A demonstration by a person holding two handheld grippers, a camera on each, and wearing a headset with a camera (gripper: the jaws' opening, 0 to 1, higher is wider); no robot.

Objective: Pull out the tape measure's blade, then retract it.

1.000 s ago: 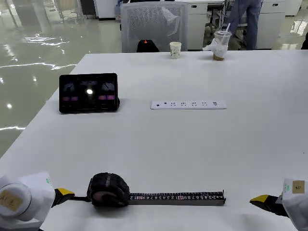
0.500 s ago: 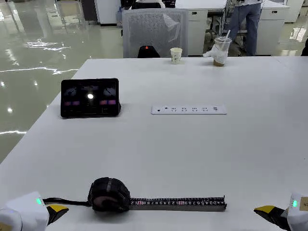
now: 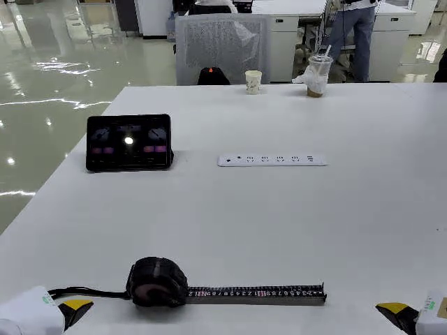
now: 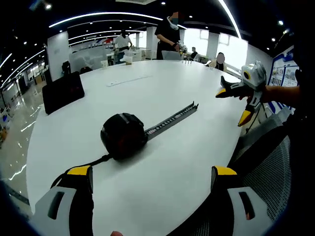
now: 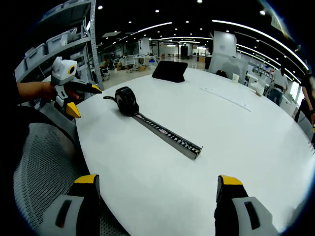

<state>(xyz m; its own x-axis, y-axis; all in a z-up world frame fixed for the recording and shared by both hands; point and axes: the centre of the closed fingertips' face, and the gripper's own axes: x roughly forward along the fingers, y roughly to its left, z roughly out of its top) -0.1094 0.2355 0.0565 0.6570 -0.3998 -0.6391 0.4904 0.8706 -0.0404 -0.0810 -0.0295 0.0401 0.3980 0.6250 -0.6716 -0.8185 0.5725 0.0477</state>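
The black tape measure point(image 3: 157, 281) lies on the white table point(image 3: 279, 216) near its front edge. Its blade point(image 3: 255, 292) is out to the right and flat on the table, and its cord trails left. My left gripper point(image 3: 77, 307) hangs left of the cord, clear of the case. In its own view the left gripper point(image 4: 151, 171) is open, with the case point(image 4: 123, 135) ahead of it. My right gripper point(image 3: 391, 309) sits well right of the blade's hook. The right gripper point(image 5: 157, 180) is open and empty, with the blade point(image 5: 167, 132) ahead.
A dark tablet point(image 3: 129, 142) stands at mid-left and a white power strip point(image 3: 272, 160) lies at the table's middle. A paper cup point(image 3: 253, 81) and a plastic cup with a straw point(image 3: 318, 73) are at the far edge. A grey chair point(image 3: 222, 47) and a standing person point(image 3: 353, 28) are behind.
Both grippers have drawn back toward the table's near edge, away from the tape measure. The tape measure lies where it was with the blade still out.
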